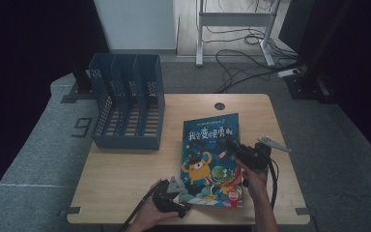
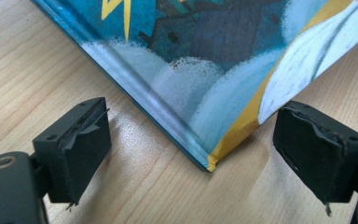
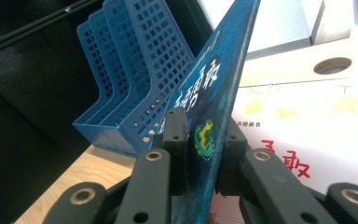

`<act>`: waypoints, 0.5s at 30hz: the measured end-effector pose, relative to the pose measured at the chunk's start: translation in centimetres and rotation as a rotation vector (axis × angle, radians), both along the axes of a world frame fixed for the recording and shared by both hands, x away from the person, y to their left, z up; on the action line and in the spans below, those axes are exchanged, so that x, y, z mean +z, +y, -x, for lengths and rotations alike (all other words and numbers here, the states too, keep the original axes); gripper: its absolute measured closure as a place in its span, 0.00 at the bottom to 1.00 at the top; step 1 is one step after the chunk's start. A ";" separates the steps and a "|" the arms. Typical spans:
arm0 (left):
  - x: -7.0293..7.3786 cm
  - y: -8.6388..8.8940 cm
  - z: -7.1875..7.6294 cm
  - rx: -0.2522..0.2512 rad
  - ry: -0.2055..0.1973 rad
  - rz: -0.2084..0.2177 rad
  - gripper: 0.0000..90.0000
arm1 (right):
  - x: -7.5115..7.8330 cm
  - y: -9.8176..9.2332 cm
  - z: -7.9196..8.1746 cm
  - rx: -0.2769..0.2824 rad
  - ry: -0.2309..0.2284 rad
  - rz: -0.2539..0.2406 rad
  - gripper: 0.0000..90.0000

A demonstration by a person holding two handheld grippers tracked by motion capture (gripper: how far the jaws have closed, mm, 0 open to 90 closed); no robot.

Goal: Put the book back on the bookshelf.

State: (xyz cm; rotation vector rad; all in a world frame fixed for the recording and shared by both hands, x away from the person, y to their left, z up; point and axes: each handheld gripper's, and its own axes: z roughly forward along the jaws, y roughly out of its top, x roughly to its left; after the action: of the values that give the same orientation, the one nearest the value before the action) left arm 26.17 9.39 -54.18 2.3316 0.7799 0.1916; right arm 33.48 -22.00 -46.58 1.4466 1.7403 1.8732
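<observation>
A picture book (image 1: 210, 159) with a blue cartoon cover lies on the wooden table (image 1: 121, 179). My right gripper (image 1: 234, 147) is at the book's right edge, shut on the front cover. In the right gripper view the cover (image 3: 214, 93) stands edge-on between my pads (image 3: 175, 135), raised off the white title page (image 3: 307, 130). My left gripper (image 1: 183, 205) sits at the book's near left corner. Its jaws stand open in the left gripper view, one on each side of the corner (image 2: 205, 70), not touching it, with the left gripper (image 2: 200, 149) low over the table.
A blue mesh file holder (image 1: 128, 101) with three slots stands at the table's back left, also seen as the file holder (image 3: 135, 70). A round cable hole (image 1: 220, 106) lies at the far edge. Cables and a desk frame (image 1: 234, 19) are on the floor beyond.
</observation>
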 end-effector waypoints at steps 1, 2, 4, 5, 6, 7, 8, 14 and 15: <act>0.0 0.0 0.0 0.004 0.001 0.002 0.12 | 0.1 0.0 0.1 0.001 -0.006 0.000 0.86; 0.0 0.0 0.0 0.006 0.002 0.003 0.12 | 0.3 0.1 0.2 0.003 -0.015 0.003 0.86; 0.0 0.0 -0.1 0.009 0.006 0.006 0.12 | 0.6 0.3 0.5 0.003 -0.034 0.012 0.86; 0.0 0.1 -0.1 0.010 0.006 0.004 0.12 | 0.8 0.4 0.6 0.004 -0.047 0.018 0.86; 0.0 0.1 -0.1 0.011 0.007 0.004 0.12 | 1.0 0.5 0.8 0.006 -0.060 0.024 0.86; 0.0 0.1 -0.2 0.012 0.008 0.004 0.12 | 1.3 0.7 1.0 0.008 -0.072 0.031 0.86; 0.0 0.1 -0.2 0.015 0.008 0.007 0.11 | 1.4 0.8 1.1 0.011 -0.085 0.035 0.86; 0.0 0.1 -0.2 0.018 0.008 0.007 0.11 | 2.2 1.3 1.8 0.031 -0.143 0.053 0.86; 0.0 0.1 -0.2 0.018 0.009 0.008 0.11 | 2.2 1.3 1.9 0.033 -0.148 0.054 0.86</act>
State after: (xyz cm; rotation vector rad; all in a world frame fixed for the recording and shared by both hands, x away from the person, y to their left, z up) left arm 26.41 9.51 -54.15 2.3204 0.8053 0.1859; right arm 31.63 -20.71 -44.36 1.2340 1.7405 1.8818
